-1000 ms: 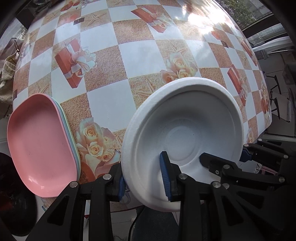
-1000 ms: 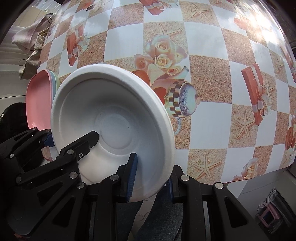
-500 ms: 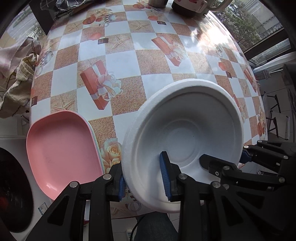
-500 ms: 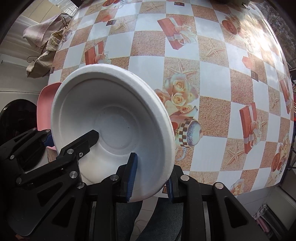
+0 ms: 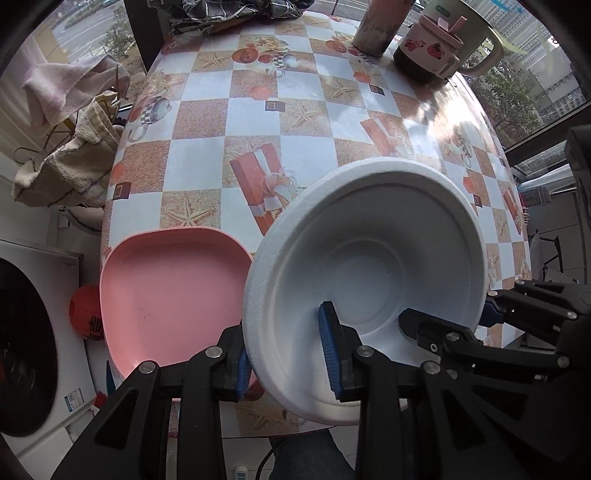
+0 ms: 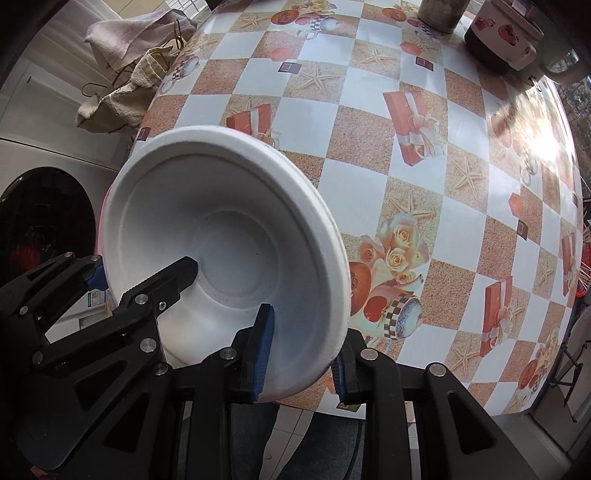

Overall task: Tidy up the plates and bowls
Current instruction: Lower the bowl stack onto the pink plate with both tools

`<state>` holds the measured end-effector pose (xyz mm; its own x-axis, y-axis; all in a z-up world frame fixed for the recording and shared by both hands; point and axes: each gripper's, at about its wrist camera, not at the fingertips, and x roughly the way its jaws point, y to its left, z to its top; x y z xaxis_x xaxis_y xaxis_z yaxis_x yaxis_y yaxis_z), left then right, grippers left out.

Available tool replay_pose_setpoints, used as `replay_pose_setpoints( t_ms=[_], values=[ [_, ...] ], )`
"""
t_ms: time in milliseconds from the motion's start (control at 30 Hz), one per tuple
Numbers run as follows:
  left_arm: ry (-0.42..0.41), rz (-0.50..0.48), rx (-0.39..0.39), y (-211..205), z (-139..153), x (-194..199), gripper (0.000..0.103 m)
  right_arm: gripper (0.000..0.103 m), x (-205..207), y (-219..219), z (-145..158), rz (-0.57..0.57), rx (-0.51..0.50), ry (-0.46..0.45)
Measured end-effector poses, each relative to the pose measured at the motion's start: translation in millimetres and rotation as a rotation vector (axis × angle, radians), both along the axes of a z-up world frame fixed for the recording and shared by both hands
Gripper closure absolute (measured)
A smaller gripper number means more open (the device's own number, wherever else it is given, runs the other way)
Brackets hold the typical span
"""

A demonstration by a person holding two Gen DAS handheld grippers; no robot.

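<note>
A white foam bowl (image 5: 369,273) is held in the air above the table's near edge by both grippers. My left gripper (image 5: 284,354) is shut on its left rim, and my right gripper (image 6: 301,354) is shut on its right rim. The bowl also fills the left of the right wrist view (image 6: 229,236). The right gripper shows at the bowl's right side in the left wrist view (image 5: 447,325). A pink plate (image 5: 170,291), on top of a stack, lies on the table's near left corner, just left of the bowl.
The table (image 5: 303,155) has a checkered cloth with gift and starfish prints. A jug (image 5: 439,48) and a brown cup (image 5: 376,29) stand at the far edge. Towels (image 5: 70,155) hang off the left. A washing machine (image 5: 26,332) stands at lower left.
Both grippers have lifted the bowl up and back from the table. More of the table and its far edge are now in view.
</note>
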<state>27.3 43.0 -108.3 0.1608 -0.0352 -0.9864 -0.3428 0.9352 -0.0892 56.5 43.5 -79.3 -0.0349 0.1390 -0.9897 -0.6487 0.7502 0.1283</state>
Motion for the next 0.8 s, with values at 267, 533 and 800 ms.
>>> replay_pose_setpoints(
  t_ms=[267, 533, 800],
  values=[
    [-0.02, 0.061, 0.023, 25, 11, -10, 0.069, 0.072, -6, 23, 9, 0.069, 0.017, -0.022],
    [-0.024, 0.122, 0.036, 48, 17, -24, 0.069, 0.072, -16, 51, 11, 0.137, 0.023, -0.03],
    [-0.034, 0.193, 0.054, 71, 24, -41, 0.069, 0.072, -28, 80, 15, 0.207, 0.035, -0.039]
  ],
)
